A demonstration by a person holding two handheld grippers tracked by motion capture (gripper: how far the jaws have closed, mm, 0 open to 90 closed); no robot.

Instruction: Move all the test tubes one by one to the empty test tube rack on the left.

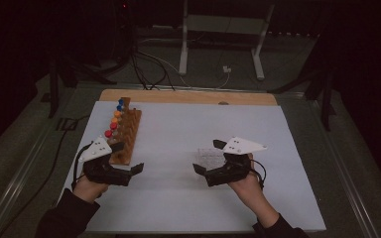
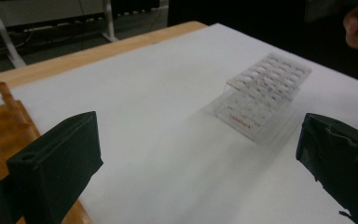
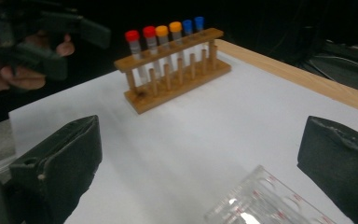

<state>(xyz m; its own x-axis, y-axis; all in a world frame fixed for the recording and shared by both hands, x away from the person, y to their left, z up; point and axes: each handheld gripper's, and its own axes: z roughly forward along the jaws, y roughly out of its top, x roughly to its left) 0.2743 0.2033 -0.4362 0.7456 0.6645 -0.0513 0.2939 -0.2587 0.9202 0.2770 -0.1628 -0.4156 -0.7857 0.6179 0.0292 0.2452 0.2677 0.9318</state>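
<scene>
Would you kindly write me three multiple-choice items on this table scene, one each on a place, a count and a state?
1. Where does the wooden rack stand?
A. beside the left tool
B. beside the right tool
C. on the floor

2. How many capped tubes does the rack hold?
A. three
B. six
C. nine

3. How do the left tool's jaws stand?
A. clamped on a tube
B. shut on nothing
C. wide apart, nothing between them

Key: 1 A, the high view shows the rack at the table's left beside that tool; 2 B, the right gripper view shows two red, two orange and two blue caps; 3 C, the left gripper view shows bare white table between the jaws.
</scene>
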